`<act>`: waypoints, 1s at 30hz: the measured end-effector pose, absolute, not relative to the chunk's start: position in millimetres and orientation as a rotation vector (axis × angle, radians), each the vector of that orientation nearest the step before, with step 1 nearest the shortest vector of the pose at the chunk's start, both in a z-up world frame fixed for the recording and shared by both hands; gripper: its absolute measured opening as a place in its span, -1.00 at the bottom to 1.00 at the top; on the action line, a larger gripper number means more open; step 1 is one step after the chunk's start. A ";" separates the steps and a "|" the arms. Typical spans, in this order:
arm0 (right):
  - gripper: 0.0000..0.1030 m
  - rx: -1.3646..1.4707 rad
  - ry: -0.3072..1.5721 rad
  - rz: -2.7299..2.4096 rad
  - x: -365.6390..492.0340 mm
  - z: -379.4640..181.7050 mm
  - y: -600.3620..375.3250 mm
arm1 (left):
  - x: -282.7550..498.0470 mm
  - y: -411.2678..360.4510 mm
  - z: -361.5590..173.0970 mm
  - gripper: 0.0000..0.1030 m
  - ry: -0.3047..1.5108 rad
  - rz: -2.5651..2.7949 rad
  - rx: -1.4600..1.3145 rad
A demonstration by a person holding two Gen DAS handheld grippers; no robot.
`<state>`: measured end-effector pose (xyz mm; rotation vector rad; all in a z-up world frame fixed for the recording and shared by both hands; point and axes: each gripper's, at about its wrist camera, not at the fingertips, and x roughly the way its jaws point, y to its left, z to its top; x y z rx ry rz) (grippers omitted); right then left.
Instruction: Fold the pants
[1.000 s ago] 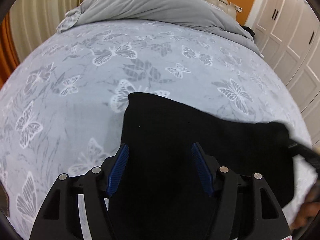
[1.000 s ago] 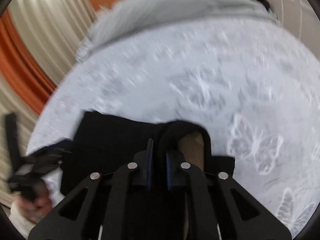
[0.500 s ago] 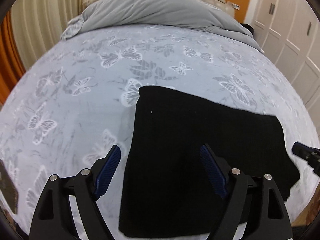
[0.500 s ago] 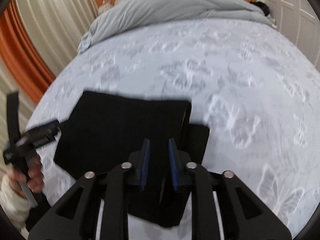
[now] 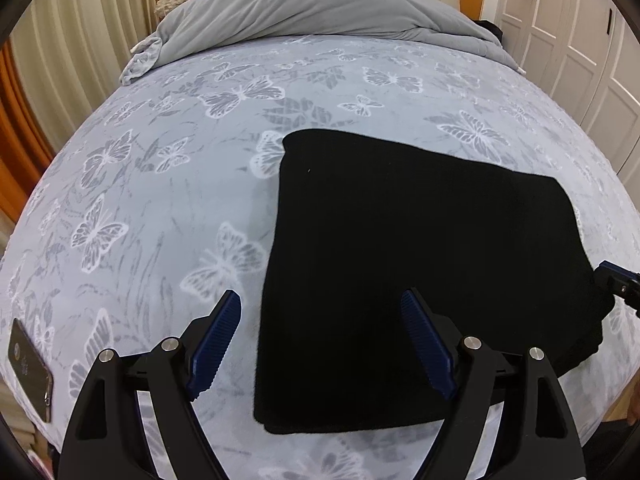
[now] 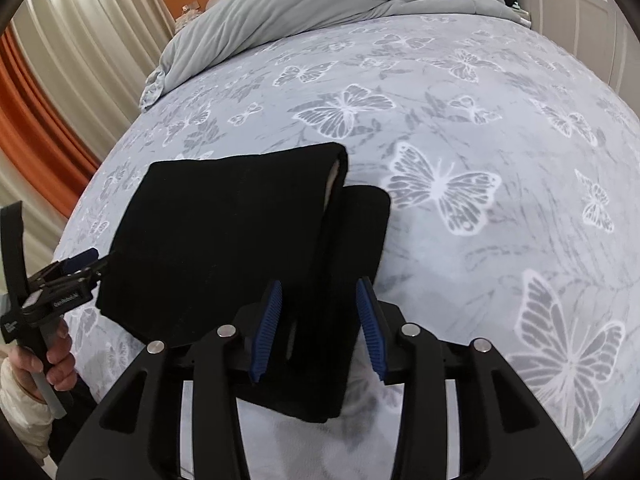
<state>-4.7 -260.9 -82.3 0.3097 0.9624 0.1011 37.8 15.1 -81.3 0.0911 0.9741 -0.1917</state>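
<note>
1. Pants (image 5: 420,280): they lie folded into a compact black rectangle on the butterfly-print bedspread (image 5: 168,184), near the foot edge closest to you. That flat, squared lie suggests the fold has just been set down and let go.
2. At the far left of the left wrist view, a phone (image 5: 30,376) sits on the bedspread, well apart from the cloth.
3. Your left gripper (image 5: 320,344) stands wide, nothing pinched. Its left finger is over bare bedspread and its right one over the cloth, so it straddles the left edge of the pants without gripping.
4. Your left hand (image 6: 56,360) grips its handle low by the bed edge, the tool angled steeply down toward the pants.
5. Your right gripper (image 6: 320,328) has just been opening. The jaws now stand partly apart, astride the right end of the pants where an under layer pokes out, and the pads seem to clear the cloth.
6. It too tilts steeply down. That offset end probably wants tidying next.
7. The grey duvet (image 5: 320,4) is bunched at the headboard, well clear.
</note>
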 end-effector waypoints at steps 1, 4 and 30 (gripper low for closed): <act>-0.27 0.333 0.965 0.115 -4.5 -82.6 -260.5 | 37.1 16.1 -82.0 0.56 0.976 -0.187 0.092; -0.19 0.379 0.989 0.161 -1.4 -87.2 -255.2 | 35.3 17.1 -82.8 0.56 0.977 -0.181 0.099; 0.19 0.622 1.114 0.200 15.7 -135.8 -267.2 | 70.1 66.8 -129.9 0.48 1.213 -0.364 -0.440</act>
